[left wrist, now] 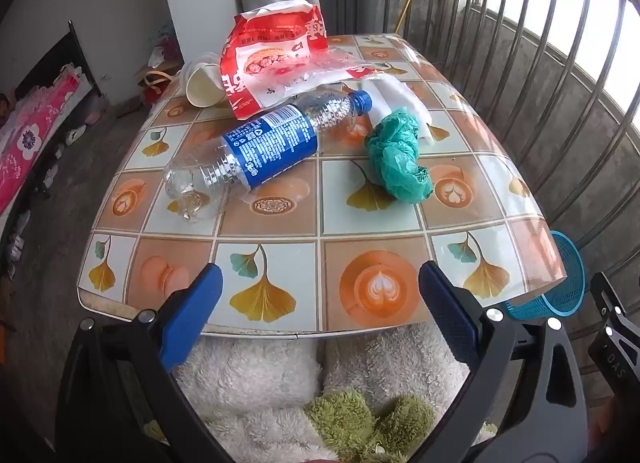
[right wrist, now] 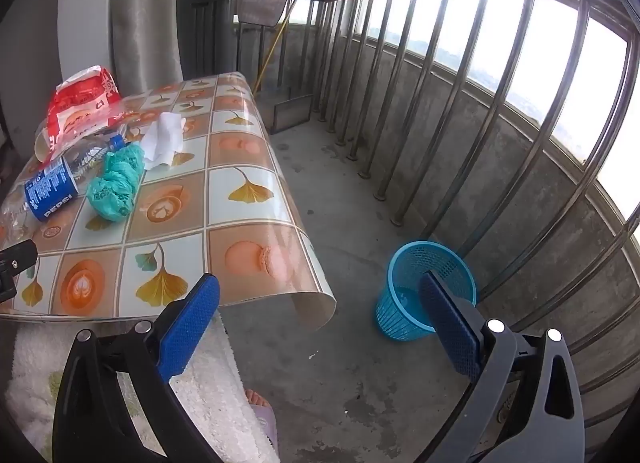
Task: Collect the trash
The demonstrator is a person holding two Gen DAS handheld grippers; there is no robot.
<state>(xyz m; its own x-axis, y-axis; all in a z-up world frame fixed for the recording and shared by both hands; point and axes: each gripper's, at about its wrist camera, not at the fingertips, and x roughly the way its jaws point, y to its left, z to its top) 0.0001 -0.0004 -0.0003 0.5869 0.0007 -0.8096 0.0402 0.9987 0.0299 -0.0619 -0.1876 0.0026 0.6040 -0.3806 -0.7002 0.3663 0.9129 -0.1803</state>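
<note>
Half hidden behind red wrapper (left wrist: 272,59): paper cup (left wrist: 200,83). On counter (left wrist: 360,223): bottle (left wrist: 260,143), green bag (left wrist: 396,155), tissue (left wrist: 396,97). Blue basket (right wrist: 412,283) on floor, contents unclear. Left gripper (left wrist: 320,295), right gripper (right wrist: 320,303): fingers spread wide, holding nothing.

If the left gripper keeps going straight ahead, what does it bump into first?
Probably the clear plastic Pepsi bottle with the blue label, lying on the patterned table. The open left gripper hovers at the near edge; depth is hard to judge.
</note>
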